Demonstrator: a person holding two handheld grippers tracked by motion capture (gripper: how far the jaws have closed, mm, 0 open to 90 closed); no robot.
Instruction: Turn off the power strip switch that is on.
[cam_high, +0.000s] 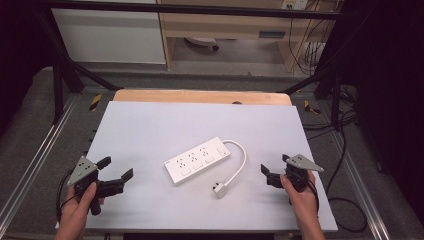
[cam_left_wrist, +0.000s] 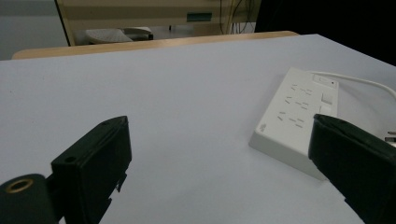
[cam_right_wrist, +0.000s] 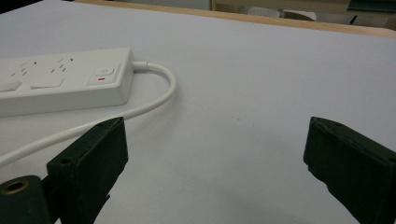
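A white power strip (cam_high: 197, 159) lies at an angle in the middle of the white table top (cam_high: 160, 125). Its white cable (cam_high: 240, 160) loops round to a plug (cam_high: 220, 188) lying just in front of it. My left gripper (cam_high: 116, 167) rests at the front left, open, with nothing between its jaws. Its own view has the power strip (cam_left_wrist: 296, 119) ahead on the right. At the front right my right gripper (cam_high: 274, 167) is open and empty too. From there the power strip (cam_right_wrist: 60, 79) and cable (cam_right_wrist: 159, 95) lie to the left.
A wooden edge (cam_high: 200, 96) runs along the far side of the table. Metal rails (cam_high: 35, 155) flank the table, and black cables (cam_high: 345, 150) trail on the floor at the right.
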